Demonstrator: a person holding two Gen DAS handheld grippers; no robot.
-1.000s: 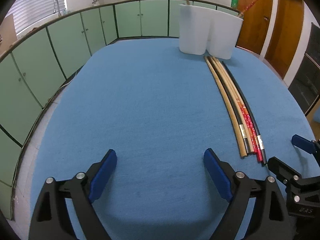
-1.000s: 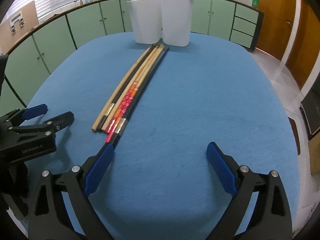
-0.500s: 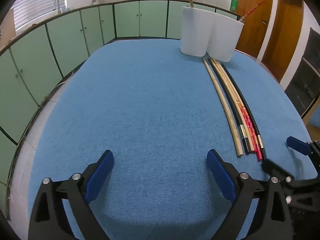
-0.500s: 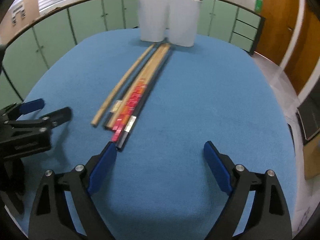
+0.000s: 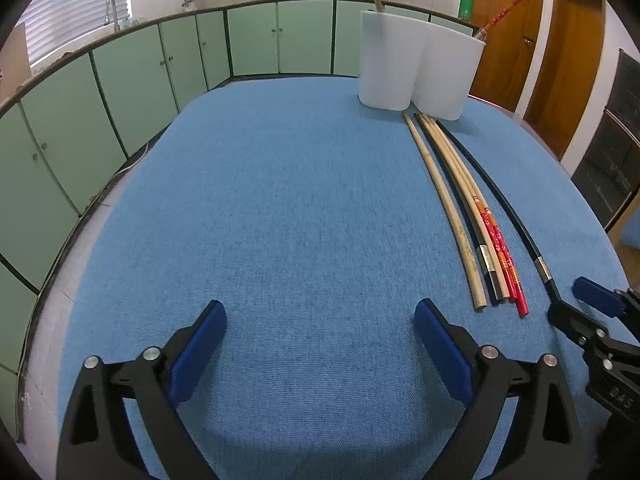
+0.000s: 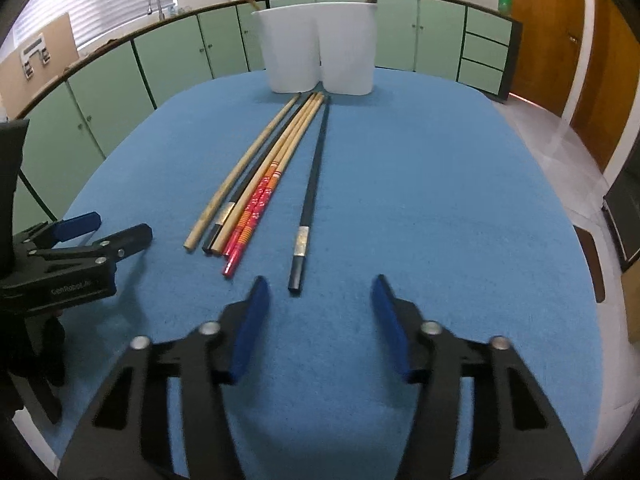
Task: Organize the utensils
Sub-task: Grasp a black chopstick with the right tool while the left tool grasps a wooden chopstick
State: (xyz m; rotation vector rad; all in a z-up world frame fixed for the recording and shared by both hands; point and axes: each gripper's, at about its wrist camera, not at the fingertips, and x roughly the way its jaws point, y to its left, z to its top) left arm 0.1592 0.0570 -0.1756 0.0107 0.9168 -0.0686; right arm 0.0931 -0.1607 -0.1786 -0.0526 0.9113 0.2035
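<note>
Hovering right gripper (image 6: 318, 312) fingers part-open behind black chopstick (image 6: 310, 196), left gripper (image 5: 320, 344) fingers wide, both empty

Bare blue cloth (image 5: 280, 220) left of chopsticks (image 6: 256, 184), white holder (image 6: 320, 48) blocking far end, open cloth right.

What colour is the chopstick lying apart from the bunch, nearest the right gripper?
Black chopstick with a silver band near its end, clearest in the right wrist view.

Chopsticks (image 6: 256, 184) lie on the table (image 6: 440, 200) before the holder (image 6: 320, 48), one chopstick (image 6: 310, 196) apart to their right
</note>
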